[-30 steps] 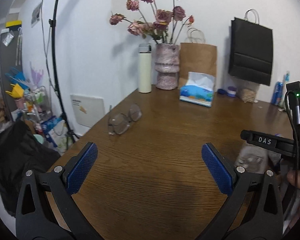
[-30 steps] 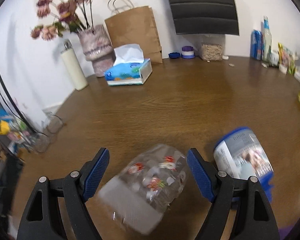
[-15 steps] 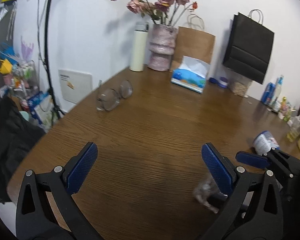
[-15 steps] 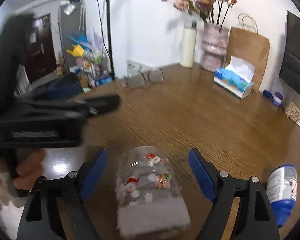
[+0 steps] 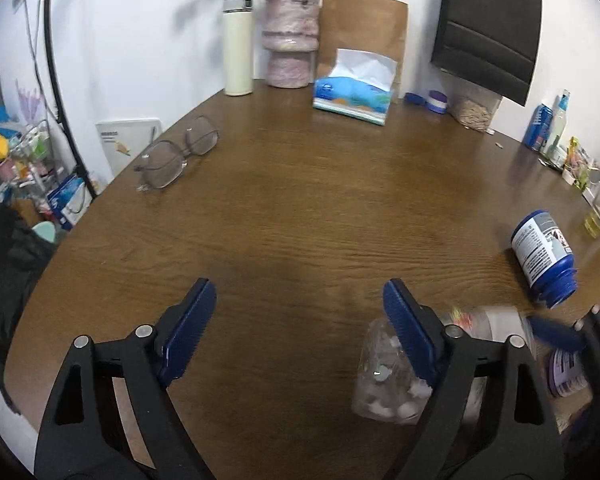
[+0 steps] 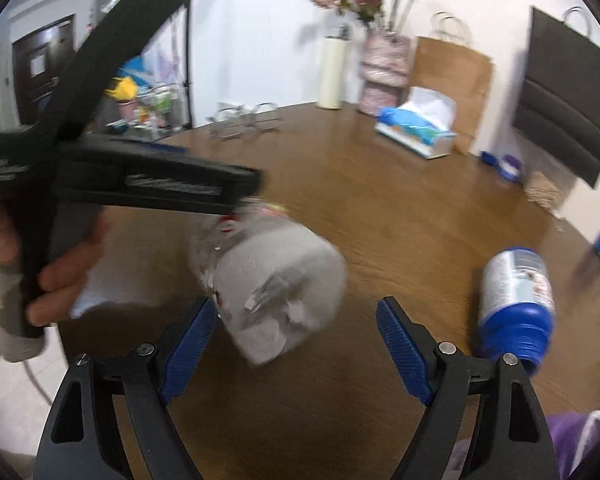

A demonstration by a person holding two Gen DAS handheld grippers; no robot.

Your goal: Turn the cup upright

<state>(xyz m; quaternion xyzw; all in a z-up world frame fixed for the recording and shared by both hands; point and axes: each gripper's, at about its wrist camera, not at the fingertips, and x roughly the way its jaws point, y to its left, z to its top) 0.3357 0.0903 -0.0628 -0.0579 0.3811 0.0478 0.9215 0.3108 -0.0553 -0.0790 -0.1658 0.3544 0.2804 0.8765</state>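
While the cup (image 6: pixel 268 284) lies tipped on its side near the table's (image 5: pixel 300 208) front edge, the right gripper (image 6: pixel 292 348) stands released, its left pad touching the cup, the right pad apart. The left gripper (image 5: pixel 296 324), also released, sits beside it. Judged step: approach to grasp. Next: close on the body, then rotate upright. Farther right lies a blue bottle (image 6: pixel 516 292).
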